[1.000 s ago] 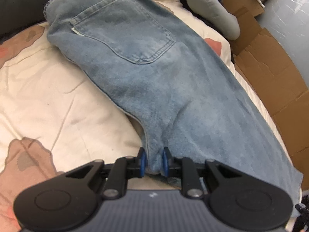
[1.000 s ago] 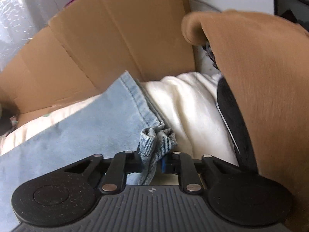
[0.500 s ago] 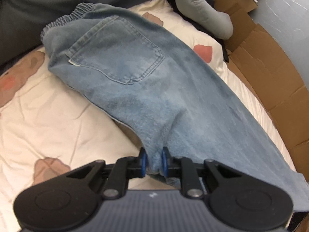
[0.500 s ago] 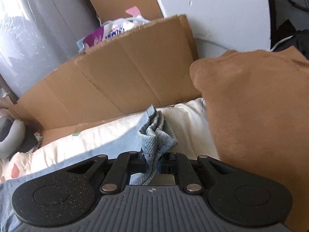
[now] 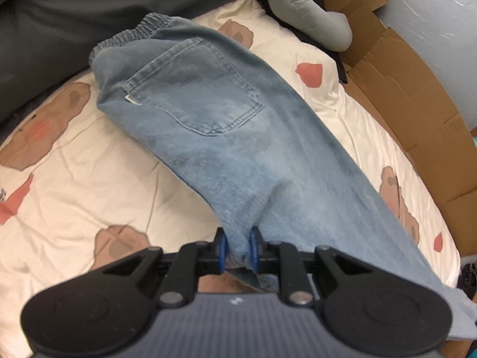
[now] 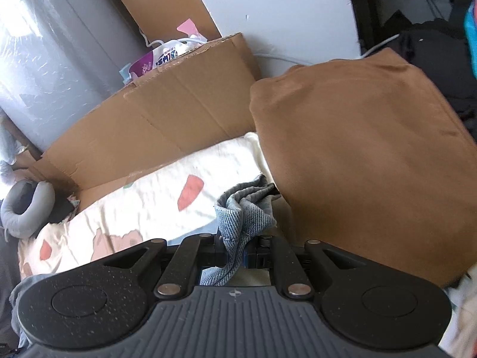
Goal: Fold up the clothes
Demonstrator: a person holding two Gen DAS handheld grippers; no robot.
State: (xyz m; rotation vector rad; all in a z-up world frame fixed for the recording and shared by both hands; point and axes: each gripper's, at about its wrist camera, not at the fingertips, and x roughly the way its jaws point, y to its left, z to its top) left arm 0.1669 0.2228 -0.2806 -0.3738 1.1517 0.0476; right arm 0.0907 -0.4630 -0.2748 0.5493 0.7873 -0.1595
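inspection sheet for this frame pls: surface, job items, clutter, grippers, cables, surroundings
Surface: cream bedcover with bear and heart prints, wrinkled.
Job's things: blue jeans, back pocket up, elastic waistband at the far end, one end raised off the bedcover by both grippers. Brown garment lies beside the jeans' gripped end.
Clutter: grey neck pillow at the bed's edge; plastic bag behind the cardboard.
Grippers: left gripper shut on a fold of the jeans; right gripper shut on bunched denim.
Cables: white cable along the wall base.
Surroundings: flattened cardboard lining the bed's side, white wall, plastic-wrapped bulk, dark sofa-like cushion.
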